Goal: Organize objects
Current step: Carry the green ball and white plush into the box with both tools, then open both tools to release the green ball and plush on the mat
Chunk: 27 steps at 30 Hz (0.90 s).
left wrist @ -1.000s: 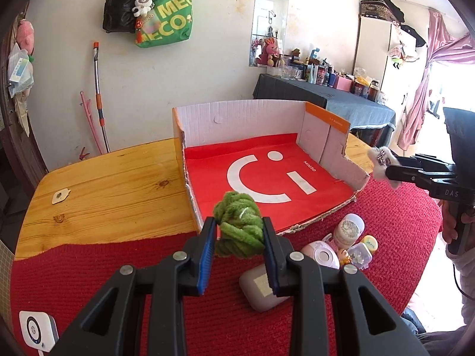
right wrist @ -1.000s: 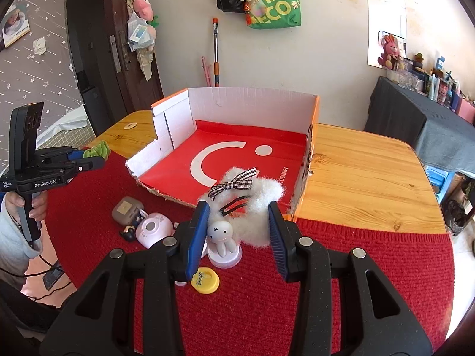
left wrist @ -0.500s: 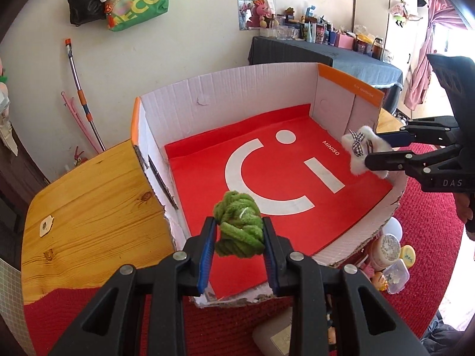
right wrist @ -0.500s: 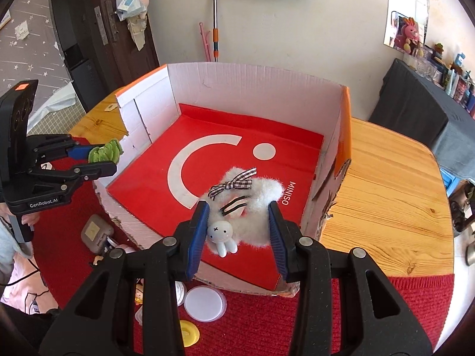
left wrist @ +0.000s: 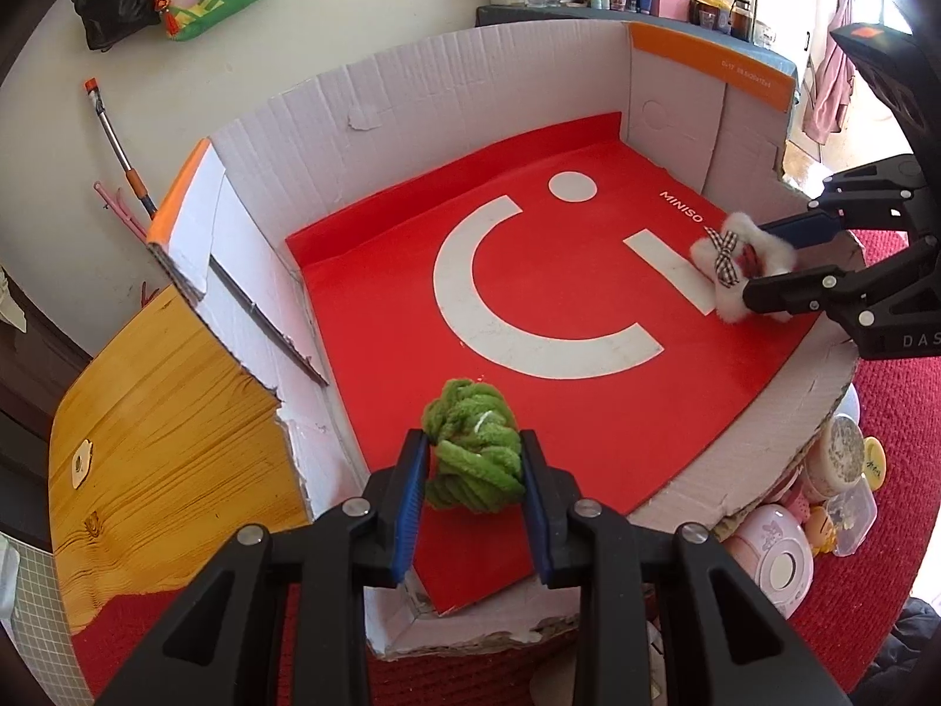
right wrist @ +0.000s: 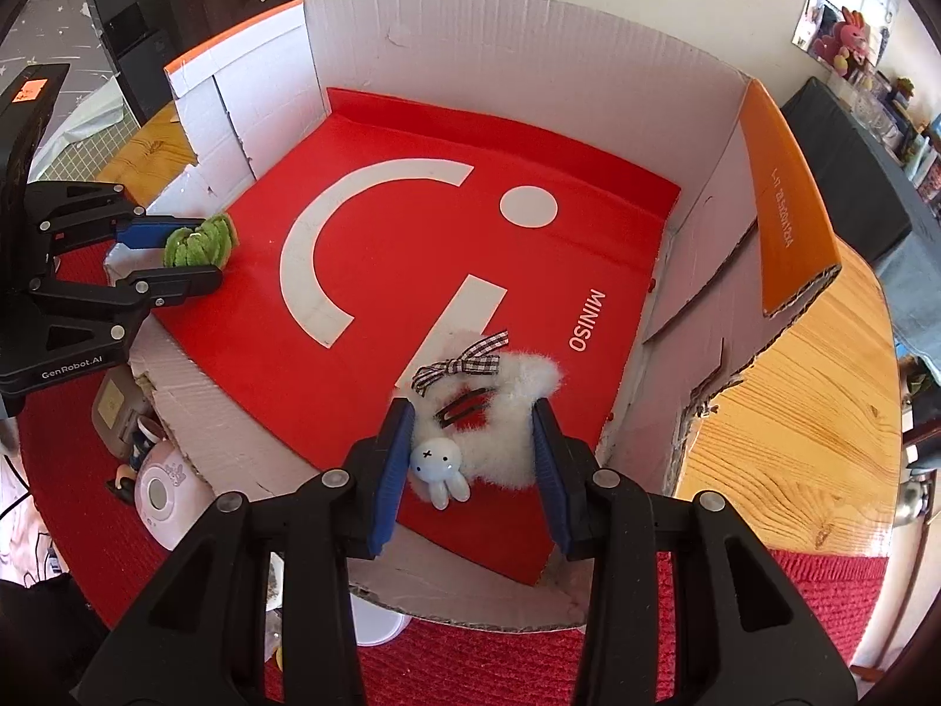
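While the left gripper [left wrist: 473, 459] clamps a green yarn bundle [left wrist: 475, 452] over the cardboard box's [left wrist: 447, 82] near left corner, the right gripper [right wrist: 473, 447] pinches a white fluffy hair clip [right wrist: 500, 412] over its near right corner.

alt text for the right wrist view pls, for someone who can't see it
The right gripper holds a fluffy white hair clip with a checked bow and small bunny charm over the red floor of an open cardboard box. At left, the left gripper holds a green scrunchie at the box edge.
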Motion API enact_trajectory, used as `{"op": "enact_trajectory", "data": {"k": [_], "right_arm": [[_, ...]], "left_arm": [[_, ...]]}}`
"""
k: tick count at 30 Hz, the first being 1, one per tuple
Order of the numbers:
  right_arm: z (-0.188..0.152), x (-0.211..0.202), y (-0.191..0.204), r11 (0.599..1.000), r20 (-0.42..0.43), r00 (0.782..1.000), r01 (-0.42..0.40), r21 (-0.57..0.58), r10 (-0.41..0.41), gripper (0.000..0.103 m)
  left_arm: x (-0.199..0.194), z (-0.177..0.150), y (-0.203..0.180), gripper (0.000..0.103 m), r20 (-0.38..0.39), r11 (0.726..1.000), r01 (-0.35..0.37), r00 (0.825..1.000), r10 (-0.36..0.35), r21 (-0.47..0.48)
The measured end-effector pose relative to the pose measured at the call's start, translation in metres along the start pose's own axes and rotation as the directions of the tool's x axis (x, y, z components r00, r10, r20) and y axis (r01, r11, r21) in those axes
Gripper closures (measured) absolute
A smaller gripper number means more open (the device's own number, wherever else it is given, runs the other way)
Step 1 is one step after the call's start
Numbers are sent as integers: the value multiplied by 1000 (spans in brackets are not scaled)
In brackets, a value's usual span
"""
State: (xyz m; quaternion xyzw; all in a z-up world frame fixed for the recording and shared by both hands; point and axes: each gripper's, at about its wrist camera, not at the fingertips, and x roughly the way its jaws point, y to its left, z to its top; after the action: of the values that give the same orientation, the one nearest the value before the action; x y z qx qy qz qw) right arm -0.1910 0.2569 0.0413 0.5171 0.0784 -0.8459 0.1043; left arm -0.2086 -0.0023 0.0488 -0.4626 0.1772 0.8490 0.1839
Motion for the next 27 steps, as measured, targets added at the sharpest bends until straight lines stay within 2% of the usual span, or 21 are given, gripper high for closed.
{"op": "enact_trajectory", "data": {"k": [27], "right_arm": [[2,4,4,999,-31,999,31,-36,-33,61]], "left_arm": [[-2,0,2,70,-6,1000,4,1000,-4,19]]}}
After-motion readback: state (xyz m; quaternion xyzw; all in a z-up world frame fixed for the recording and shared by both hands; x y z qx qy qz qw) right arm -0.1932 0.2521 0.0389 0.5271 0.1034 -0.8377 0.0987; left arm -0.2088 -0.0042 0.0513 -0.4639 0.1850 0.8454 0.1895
